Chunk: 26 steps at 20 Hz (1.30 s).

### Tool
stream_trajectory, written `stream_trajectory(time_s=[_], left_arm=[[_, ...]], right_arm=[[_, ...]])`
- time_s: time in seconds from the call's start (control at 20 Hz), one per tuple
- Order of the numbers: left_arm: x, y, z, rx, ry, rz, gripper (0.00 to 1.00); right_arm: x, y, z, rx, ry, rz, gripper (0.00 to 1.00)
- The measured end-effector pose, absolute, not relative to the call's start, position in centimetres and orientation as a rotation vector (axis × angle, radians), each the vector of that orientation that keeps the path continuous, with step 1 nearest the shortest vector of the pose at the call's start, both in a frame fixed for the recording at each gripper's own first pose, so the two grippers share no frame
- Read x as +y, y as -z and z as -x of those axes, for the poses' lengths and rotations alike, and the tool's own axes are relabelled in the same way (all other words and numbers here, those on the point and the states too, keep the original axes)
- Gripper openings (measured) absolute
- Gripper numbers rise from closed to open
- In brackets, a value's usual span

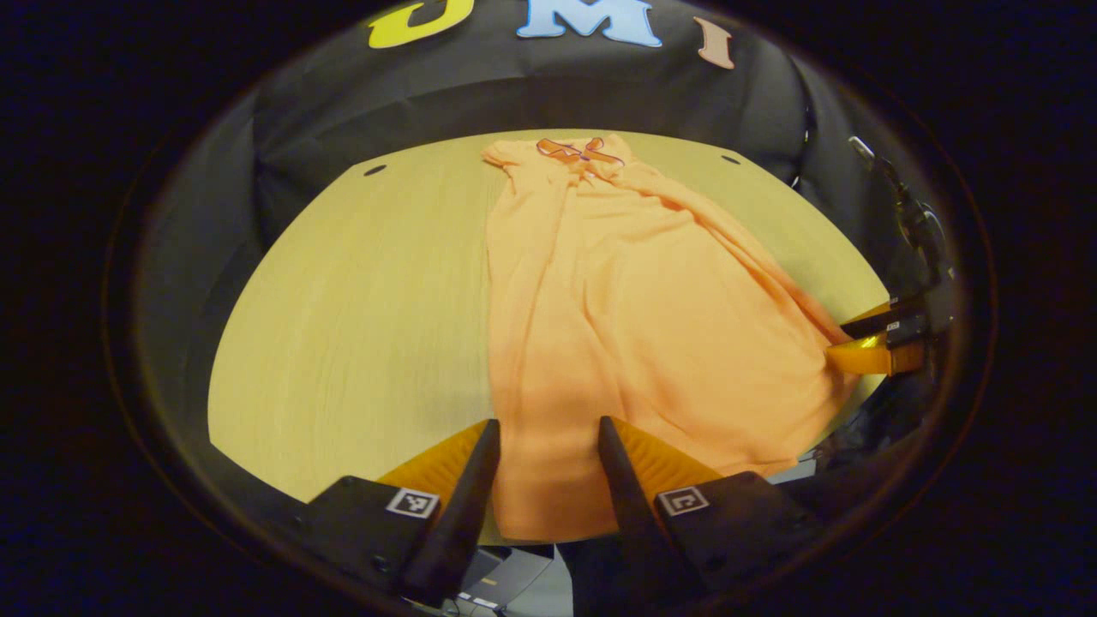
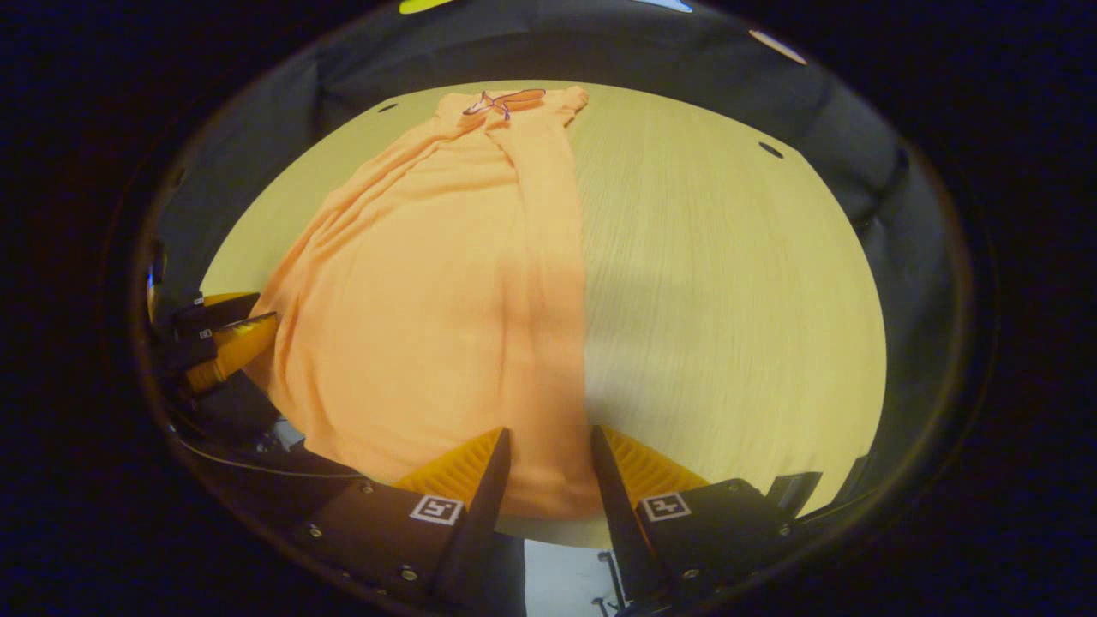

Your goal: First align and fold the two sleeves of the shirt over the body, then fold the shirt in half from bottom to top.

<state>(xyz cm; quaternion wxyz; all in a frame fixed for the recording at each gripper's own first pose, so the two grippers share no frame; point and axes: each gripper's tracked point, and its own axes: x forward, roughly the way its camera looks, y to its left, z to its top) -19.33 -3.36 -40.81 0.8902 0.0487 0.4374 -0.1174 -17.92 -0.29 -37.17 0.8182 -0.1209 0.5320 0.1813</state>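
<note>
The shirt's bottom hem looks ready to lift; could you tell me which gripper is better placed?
Neither clearly: the left gripper and right gripper each straddle a hem corner of the shirt, jaws open.

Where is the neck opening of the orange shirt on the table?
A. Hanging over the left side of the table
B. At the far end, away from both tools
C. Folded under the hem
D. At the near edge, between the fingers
B: the orange shirt lies lengthwise on the wooden table, its neck opening at the far end and its hem by the left tool.
</note>
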Motion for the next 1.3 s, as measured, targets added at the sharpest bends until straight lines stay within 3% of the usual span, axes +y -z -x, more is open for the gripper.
stream_trajectory(time_s=[0.05,0.1,0.15,0.2,0.3,0.4,0.8,1.3], left_arm=[[-3.7,40.8,19.4,0.910,0.257,-0.089,0.72],[-4.0,40.7,19.4,0.901,0.264,-0.074,0.72],[-4.0,40.7,19.4,0.911,0.269,-0.077,0.56],[-4.1,40.6,19.2,0.899,0.265,-0.062,0.55],[-3.9,40.6,19.3,0.908,0.263,-0.064,0.09],[-4.0,40.5,19.0,0.914,0.259,-0.051,0.07],[-3.3,38.1,16.9,0.874,0.250,-0.068,0.07],[-2.6,31.0,7.4,0.722,0.240,-0.032,0.07]], right_arm=[[-0.1,37.0,17.9,1.123,-0.391,0.249,0.58],[0.3,37.2,18.1,1.120,-0.390,0.233,0.40],[0.6,36.9,18.2,1.118,-0.402,0.230,0.23],[0.7,37.2,18.2,1.117,-0.409,0.242,0.06],[0.7,37.1,18.2,1.133,-0.419,0.259,0.06],[0.9,36.5,18.4,1.136,-0.423,0.250,0.00],[2.4,35.5,17.5,1.124,-0.447,0.201,0.00],[5.4,29.1,8.7,0.962,-0.453,0.115,0.00]])
